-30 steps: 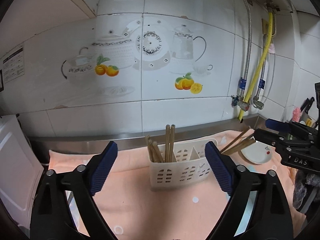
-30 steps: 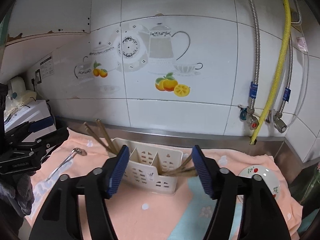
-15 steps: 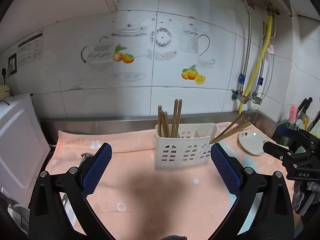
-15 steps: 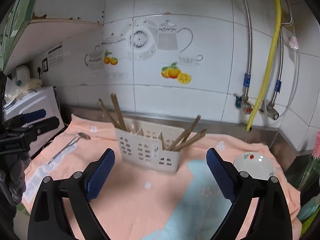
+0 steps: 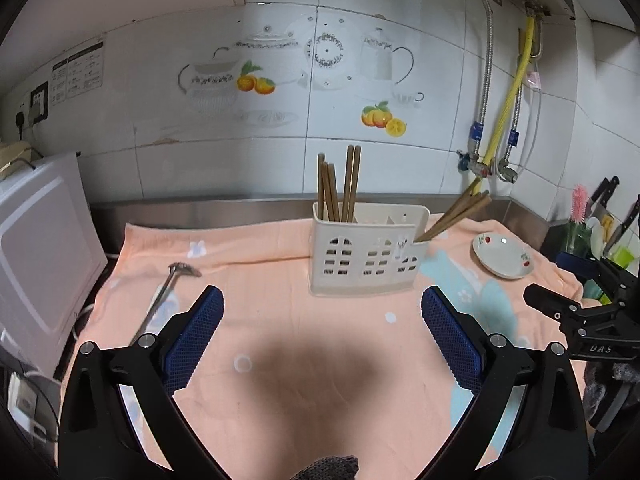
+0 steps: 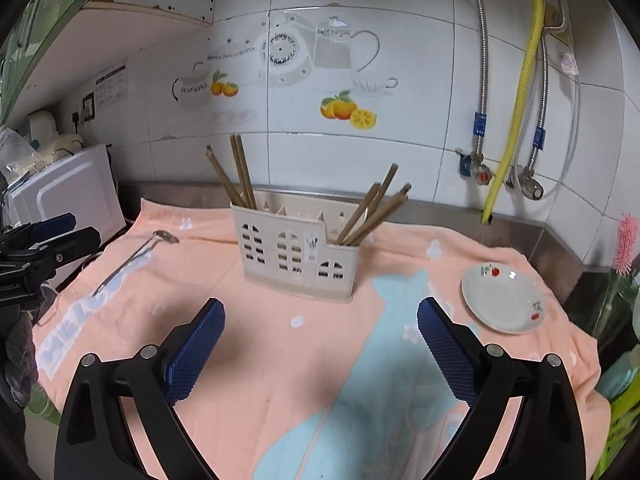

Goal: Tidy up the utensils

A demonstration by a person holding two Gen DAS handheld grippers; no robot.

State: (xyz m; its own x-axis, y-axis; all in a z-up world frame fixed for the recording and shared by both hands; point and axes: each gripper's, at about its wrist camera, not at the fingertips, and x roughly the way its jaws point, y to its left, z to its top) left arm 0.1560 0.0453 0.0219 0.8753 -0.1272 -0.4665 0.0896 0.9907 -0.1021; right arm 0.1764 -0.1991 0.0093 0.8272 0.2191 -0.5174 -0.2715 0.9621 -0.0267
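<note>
Both grippers hang over the counter with nothing in them. The left gripper (image 5: 322,320) has its blue pads spread wide apart, and the right gripper (image 6: 320,334) is spread wide too. A peach towel (image 6: 280,360) with light blue shapes covers the counter. On the towel stands a white utensil holder (image 5: 366,250) with little window holes in its side. It sits near the back, close to the steel edge by the wall. One bunch of brown chopsticks (image 5: 338,186) stands almost straight up in the left end of the holder. Another bunch of chopsticks (image 6: 372,210) leans out to the right from the right end. A metal spoon (image 5: 168,286) lies flat on the towel, well to the left of the holder, with its bowl end pointing toward the wall. A small white plate (image 6: 502,298) with red fruit painted on it sits on the towel to the right of the holder, apart from it. A white box-like machine (image 5: 44,256) stands at the left edge of the counter. A yellow hose (image 6: 516,100) runs down the tiled wall on the right.
</note>
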